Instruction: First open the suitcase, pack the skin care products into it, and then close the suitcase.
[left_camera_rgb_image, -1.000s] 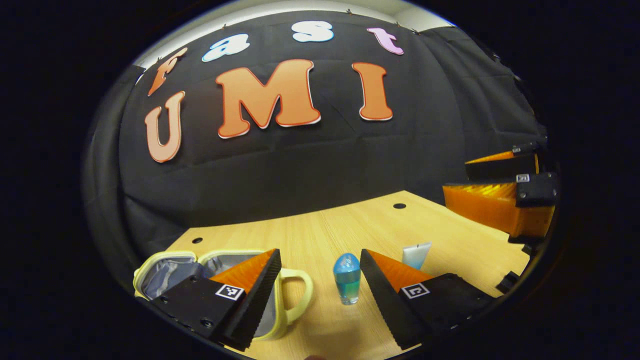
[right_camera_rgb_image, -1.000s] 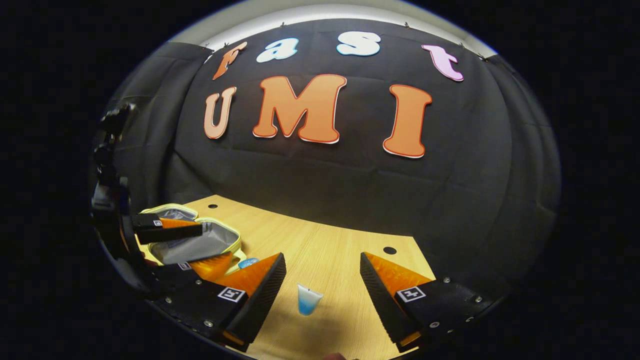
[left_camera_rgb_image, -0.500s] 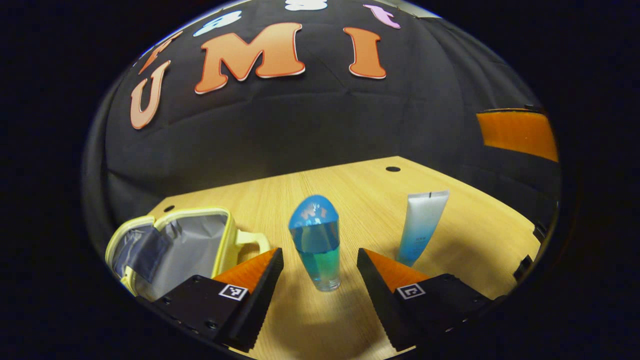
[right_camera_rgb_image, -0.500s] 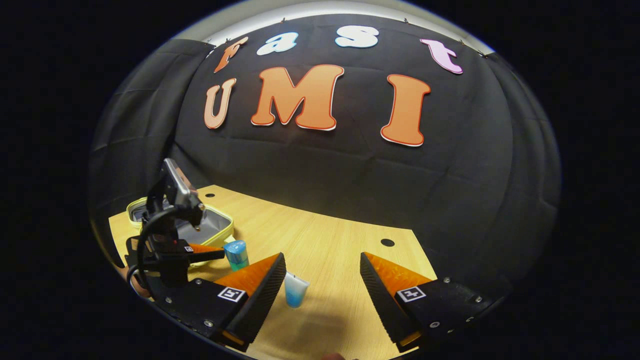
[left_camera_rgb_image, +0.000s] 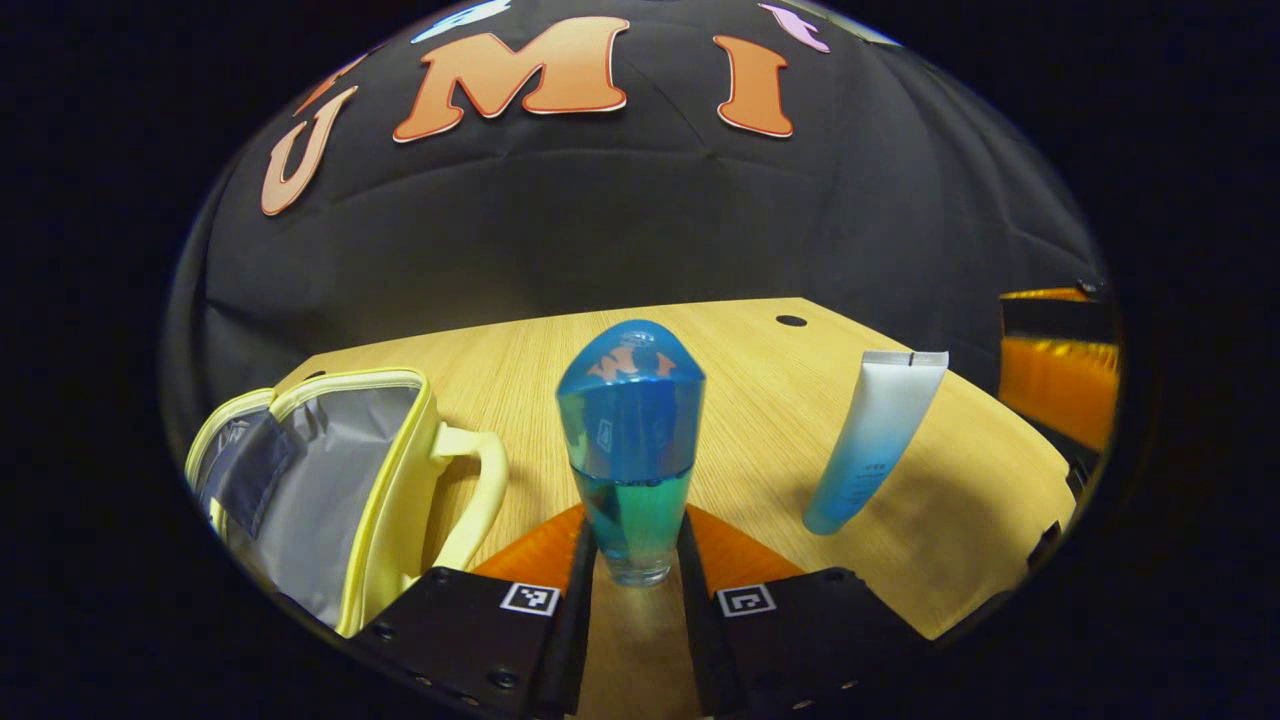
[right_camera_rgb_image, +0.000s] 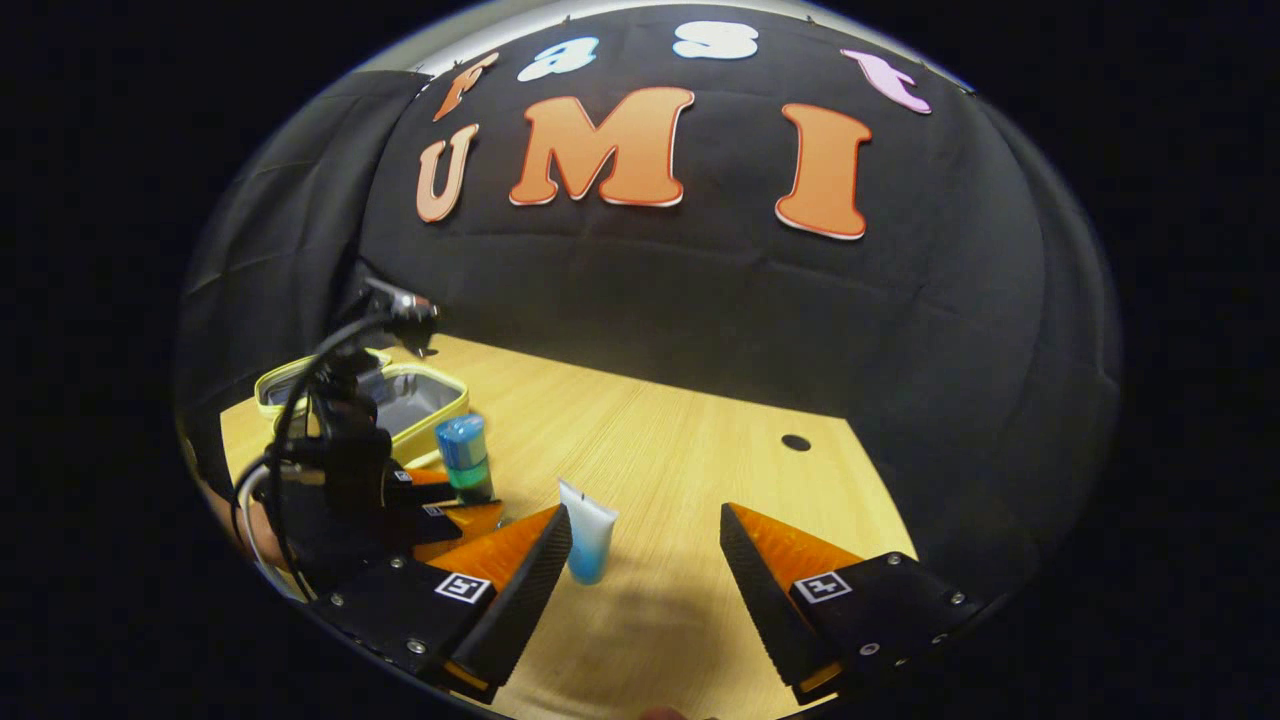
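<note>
Table (left_camera_rgb_image: 760, 400): wooden, lower half of both views.
Suitcase (left_camera_rgb_image: 330, 480): open, lower left of left gripper view; grey lining exposed.
Left gripper (left_camera_rgb_image: 632, 560): jaws narrow, both fingers pressed on base of blue bottle (left_camera_rgb_image: 630, 440), upright at frame centre.
Right gripper (right_camera_rgb_image: 645, 560): jaws wide, nothing between.
Tube (right_camera_rgb_image: 588, 540): upright, just beside left finger, lower centre of right gripper view.

— How is the left gripper (left_camera_rgb_image: 636, 560) set?
— Its two fingers are drawn in close, each pressed against a side of the bottle (left_camera_rgb_image: 632, 450), low near the base. It is also seen at the left of the right gripper view, held level.
— And the right gripper (right_camera_rgb_image: 645, 545)?
— Its fingers are spread wide apart, with nothing gripped between them.
</note>
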